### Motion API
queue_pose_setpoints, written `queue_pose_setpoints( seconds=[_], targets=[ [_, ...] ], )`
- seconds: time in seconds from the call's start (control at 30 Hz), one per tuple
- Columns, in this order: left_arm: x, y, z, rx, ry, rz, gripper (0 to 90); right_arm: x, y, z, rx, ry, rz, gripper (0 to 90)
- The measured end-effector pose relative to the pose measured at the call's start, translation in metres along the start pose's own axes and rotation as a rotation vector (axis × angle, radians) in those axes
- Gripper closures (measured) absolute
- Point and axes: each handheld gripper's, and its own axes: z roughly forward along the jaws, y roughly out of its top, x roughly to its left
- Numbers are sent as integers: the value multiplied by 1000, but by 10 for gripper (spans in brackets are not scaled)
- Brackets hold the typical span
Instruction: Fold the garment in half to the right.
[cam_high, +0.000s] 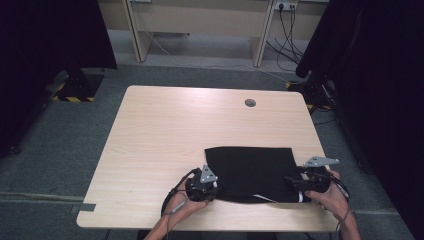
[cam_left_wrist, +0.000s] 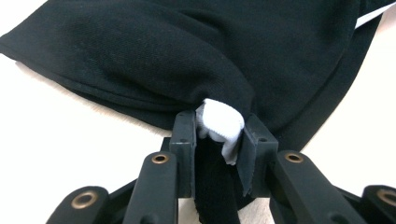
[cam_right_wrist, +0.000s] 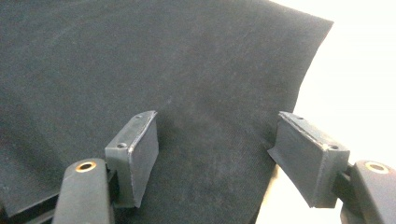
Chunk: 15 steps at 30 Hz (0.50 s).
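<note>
A folded black cloth (cam_high: 250, 172) lies on the near right part of the wooden table (cam_high: 175, 130). At the cloth's near left corner, my left gripper (cam_high: 216, 188) is shut on the fabric. In the left gripper view the cloth (cam_left_wrist: 187, 46) bunches between the jaws of that gripper (cam_left_wrist: 218, 135), with a small white fabric piece (cam_left_wrist: 220, 122) pinched in with it. My right gripper (cam_high: 296, 183) sits at the cloth's near right corner. In the right gripper view its jaws (cam_right_wrist: 219, 154) stand open and wide apart above the flat cloth (cam_right_wrist: 140, 60), near its right edge.
A round cable hole (cam_high: 250, 103) sits near the table's far edge. Beyond the table stand a desk frame (cam_high: 200, 30) and wall cables (cam_high: 287, 30). Dark curtains (cam_high: 370, 75) hang on both sides. A thin white stripe (cam_high: 262, 198) shows at the cloth's near edge.
</note>
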Motion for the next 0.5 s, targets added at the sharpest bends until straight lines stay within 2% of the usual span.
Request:
queue_pose_setpoints(
  seconds=[0.07, 0.13, 0.2, 0.3, 0.4, 0.5],
  targets=[
    [-1, -1, 0, -4, 4, 6, 702, 0, 1, -2, 12, -10, 9, 316],
    [-1, -1, 0, -6, 2, 4, 706, 2, 4, -6, 3, -23, -2, 318],
    [0, -2, 0, -16, 0, -3, 707, 7, 9, -10, -23, -6, 0, 318],
    [0, -4, 0, -31, 1, -6, 708, 18, 23, -13, -67, 23, -25, 314],
    [0, -6, 0, -41, 1, -6, 708, 30, 38, -11, -80, 55, -55, 307],
    [0, -10, 0, -72, 0, -11, 708, 41, 51, -8, -93, 73, -76, 306]
  ],
)
